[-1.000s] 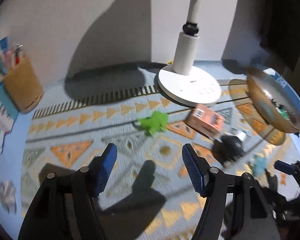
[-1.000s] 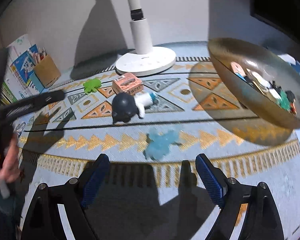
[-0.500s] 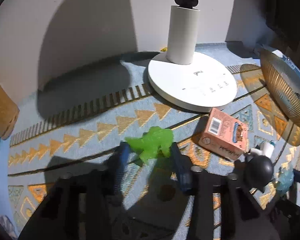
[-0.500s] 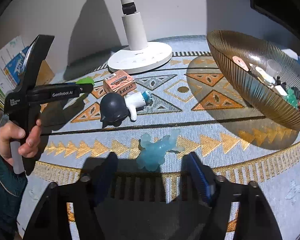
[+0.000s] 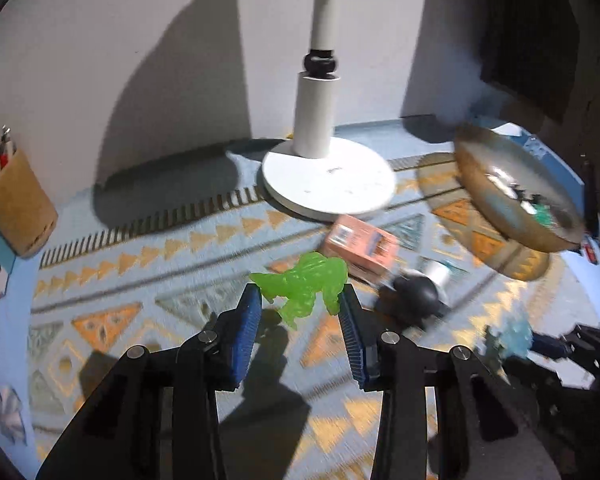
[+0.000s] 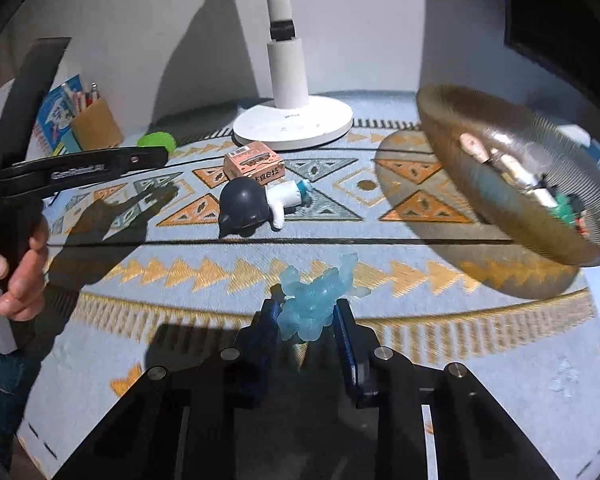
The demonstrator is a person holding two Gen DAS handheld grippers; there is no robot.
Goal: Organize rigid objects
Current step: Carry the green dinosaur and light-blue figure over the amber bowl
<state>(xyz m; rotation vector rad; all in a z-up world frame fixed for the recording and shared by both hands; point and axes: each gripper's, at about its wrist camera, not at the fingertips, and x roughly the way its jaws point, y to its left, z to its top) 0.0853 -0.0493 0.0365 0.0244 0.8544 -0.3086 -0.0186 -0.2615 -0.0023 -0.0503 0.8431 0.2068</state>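
My left gripper (image 5: pixel 300 300) is shut on a translucent green toy figure (image 5: pixel 303 280) and holds it just above the patterned mat. In the right wrist view the same gripper (image 6: pixel 156 156) reaches in from the left with the green toy (image 6: pixel 156 140) at its tip. My right gripper (image 6: pixel 305 312) is shut on a pale blue translucent toy figure (image 6: pixel 315 296) near the mat's front border. The left wrist view shows that blue figure (image 5: pixel 507 334) at the far right. A ribbed amber bowl (image 6: pixel 519 184) with several small items stands to the right.
An orange box (image 6: pixel 254 164) and a dark helmeted toy (image 6: pixel 244 204) with a white body lie mid-mat. Behind them stands a white lamp base (image 6: pixel 296 124). A brown pen holder (image 6: pixel 94 124) is at the back left. A person's hand (image 6: pixel 16 276) grips the left tool.
Both grippers went from wide open to shut. The left reached forward to the green figure, closed on it and lifted it. The right moved up to the blue figure and closed on it.
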